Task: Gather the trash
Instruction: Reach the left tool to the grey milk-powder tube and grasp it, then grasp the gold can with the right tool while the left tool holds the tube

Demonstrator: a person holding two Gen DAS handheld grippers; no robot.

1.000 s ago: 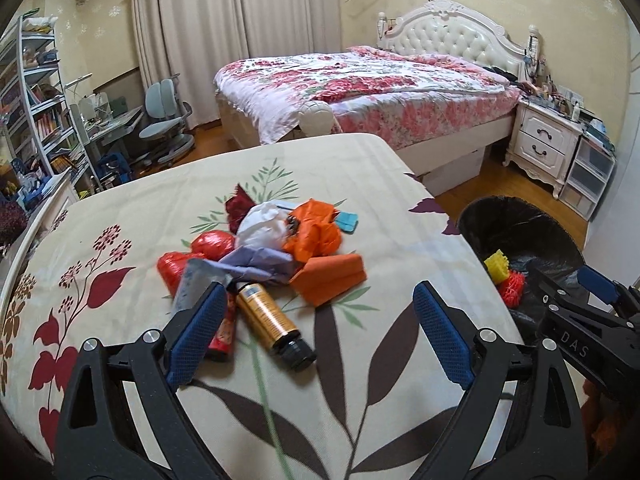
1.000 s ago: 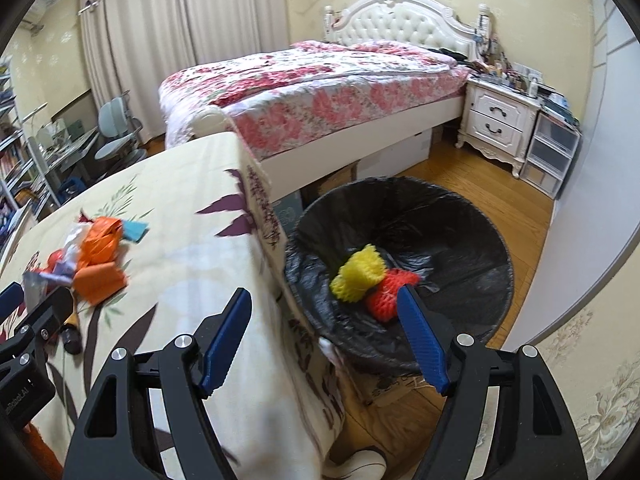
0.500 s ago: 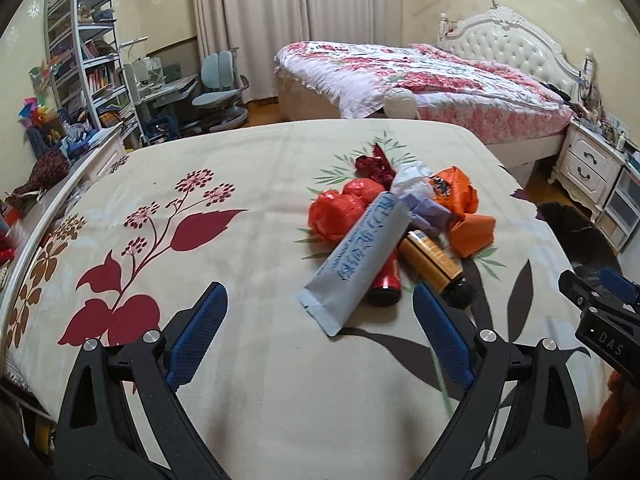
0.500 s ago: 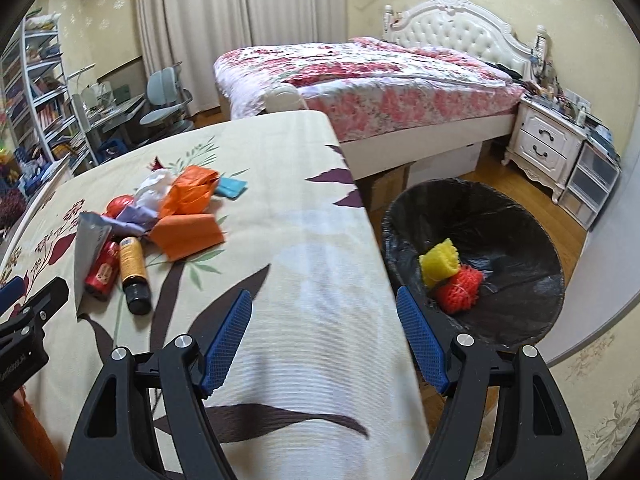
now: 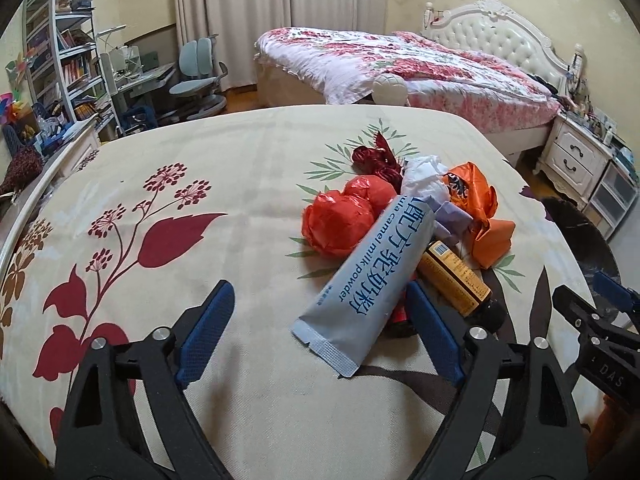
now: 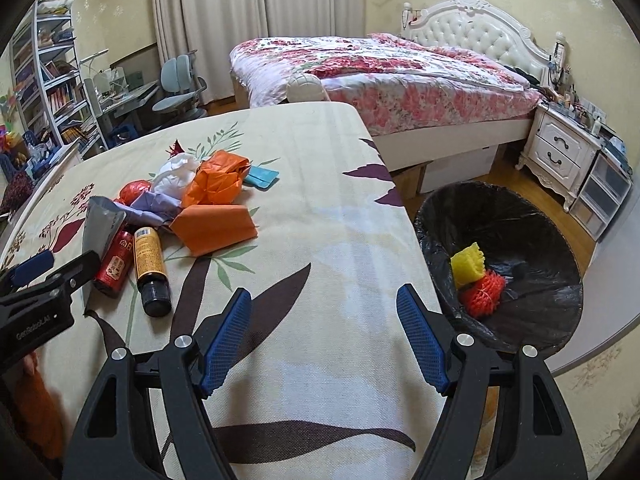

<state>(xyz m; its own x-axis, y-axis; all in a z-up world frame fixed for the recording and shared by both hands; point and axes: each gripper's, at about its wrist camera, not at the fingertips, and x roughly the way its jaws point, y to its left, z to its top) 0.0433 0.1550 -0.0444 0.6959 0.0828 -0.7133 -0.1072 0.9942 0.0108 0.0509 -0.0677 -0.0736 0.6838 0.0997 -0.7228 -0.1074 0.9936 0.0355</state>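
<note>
A pile of trash lies on the cream floral cloth [image 5: 200, 160]. It holds a grey milk-powder sachet [image 5: 372, 276], red crumpled bags [image 5: 340, 220], an amber bottle [image 5: 456, 276], a red can [image 6: 116, 264], orange paper [image 6: 216, 224] and white tissue [image 5: 424, 172]. My left gripper [image 5: 320, 320] is open, low over the cloth just short of the sachet. My right gripper [image 6: 324, 328] is open and empty over bare cloth near the table's right edge. A black-lined bin [image 6: 500, 264] stands right of the table and holds yellow and red foam nets [image 6: 476, 284].
A small teal packet [image 6: 260, 176] lies behind the pile. A bed [image 6: 380, 76] stands beyond the table, a white nightstand [image 6: 560, 152] at right, a desk chair [image 5: 196, 72] and bookshelf [image 5: 60, 48] at left.
Both grippers swung left from the bin toward the pile. The left gripper came closer to the grey sachet; the right view now takes in the table and the bin.
</note>
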